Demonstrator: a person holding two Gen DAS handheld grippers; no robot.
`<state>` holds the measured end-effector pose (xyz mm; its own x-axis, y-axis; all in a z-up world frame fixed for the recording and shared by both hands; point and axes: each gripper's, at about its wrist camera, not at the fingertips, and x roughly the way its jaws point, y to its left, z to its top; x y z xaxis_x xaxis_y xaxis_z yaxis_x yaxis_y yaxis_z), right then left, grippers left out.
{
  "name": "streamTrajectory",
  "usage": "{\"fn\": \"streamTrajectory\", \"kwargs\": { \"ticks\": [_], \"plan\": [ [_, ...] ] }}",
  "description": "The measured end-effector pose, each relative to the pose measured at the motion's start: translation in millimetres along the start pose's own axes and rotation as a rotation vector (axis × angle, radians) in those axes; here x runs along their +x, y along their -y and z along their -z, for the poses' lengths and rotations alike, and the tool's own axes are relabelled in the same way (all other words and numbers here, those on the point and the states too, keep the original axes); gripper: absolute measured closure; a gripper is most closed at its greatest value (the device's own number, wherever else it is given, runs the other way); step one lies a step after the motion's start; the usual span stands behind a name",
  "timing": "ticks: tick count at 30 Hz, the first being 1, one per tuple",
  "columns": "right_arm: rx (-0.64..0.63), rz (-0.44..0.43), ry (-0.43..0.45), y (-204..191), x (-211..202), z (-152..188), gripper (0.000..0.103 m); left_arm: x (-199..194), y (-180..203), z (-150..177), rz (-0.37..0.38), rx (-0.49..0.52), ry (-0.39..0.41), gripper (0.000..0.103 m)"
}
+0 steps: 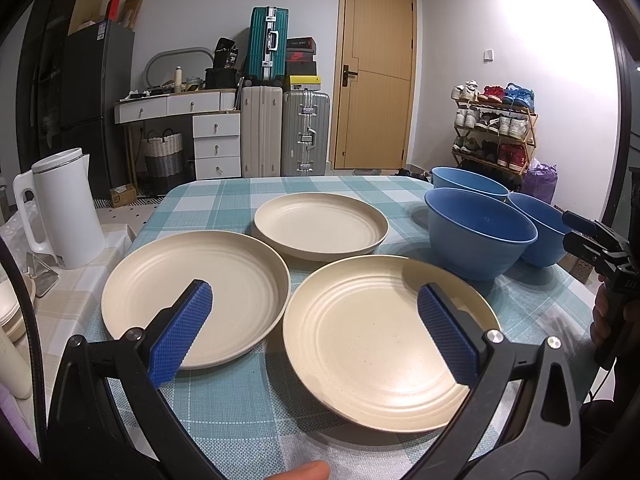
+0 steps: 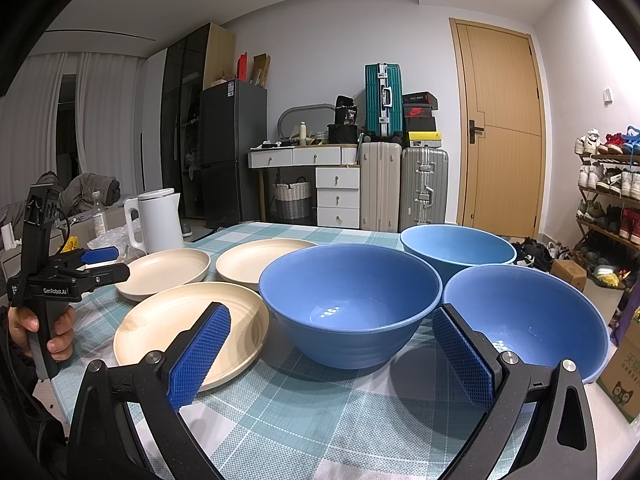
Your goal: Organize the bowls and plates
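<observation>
Three cream ribbed plates (image 1: pixel 320 224) and three blue bowls (image 2: pixel 352 304) sit upright at frame centre, round, no long axis. Left gripper (image 1: pixel 316 332) and right gripper (image 2: pixel 332 352) fingers spread, empty.

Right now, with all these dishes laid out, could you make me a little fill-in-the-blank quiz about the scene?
1. The number of cream plates on the checked tablecloth is ____.
2. The three bowls are coloured ____.
3. The left gripper and right gripper both have jaws that are ____.
4. The white kettle stands beside the plates, on the ____ side.

Missing words: three; blue; open; left
</observation>
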<state>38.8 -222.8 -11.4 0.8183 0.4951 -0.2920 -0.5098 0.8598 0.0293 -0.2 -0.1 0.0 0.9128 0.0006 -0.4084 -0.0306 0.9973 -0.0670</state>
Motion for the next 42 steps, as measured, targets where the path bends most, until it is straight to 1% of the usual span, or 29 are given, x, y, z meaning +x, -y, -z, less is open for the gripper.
{"fn": "streamTrajectory", "kwargs": {
  "ticks": [38,42],
  "plan": [
    [0.001,0.005,-0.012,-0.4,4.5,1.4,0.0,0.3,0.4,1.9,-0.009,-0.001,-0.004,0.0],
    [0.012,0.007,-0.03,0.4,10.3,4.6,0.0,1.8,1.9,2.5,-0.018,0.0,-0.003,0.0]
  ]
}}
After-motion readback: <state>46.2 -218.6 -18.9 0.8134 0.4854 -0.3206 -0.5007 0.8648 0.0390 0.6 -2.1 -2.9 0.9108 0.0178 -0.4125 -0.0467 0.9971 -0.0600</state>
